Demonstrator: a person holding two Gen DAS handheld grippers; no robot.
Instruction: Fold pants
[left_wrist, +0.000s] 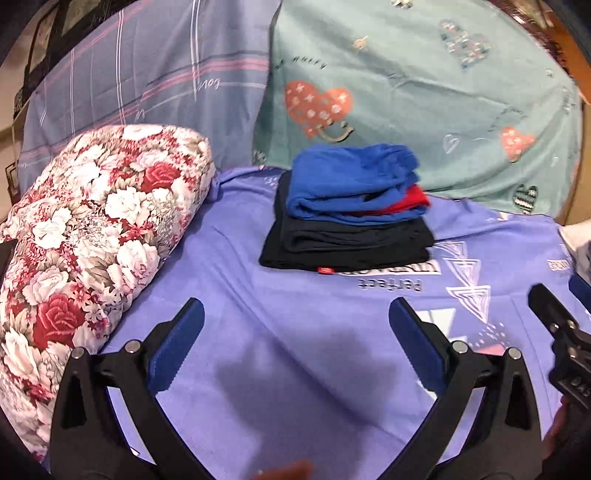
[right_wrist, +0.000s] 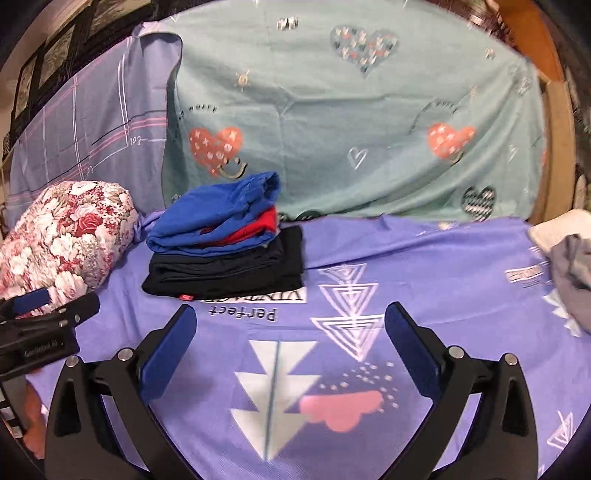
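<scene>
Fingers of the left gripper (left_wrist: 295, 325) stand spread wide with nothing between them, above the purple sheet (left_wrist: 229, 280). Beyond them lies the stack of folded pants (left_wrist: 351, 218) — blue on top, red showing under it, black at the bottom. The floral pillow (left_wrist: 92, 236) lies left of the stack.

Right wrist view: the right gripper (right_wrist: 291, 328) is likewise spread and bare. The stack of folded pants (right_wrist: 225, 243) sits ahead and left of it — a grey garment (right_wrist: 572, 277) lies far right of the stack.
</scene>
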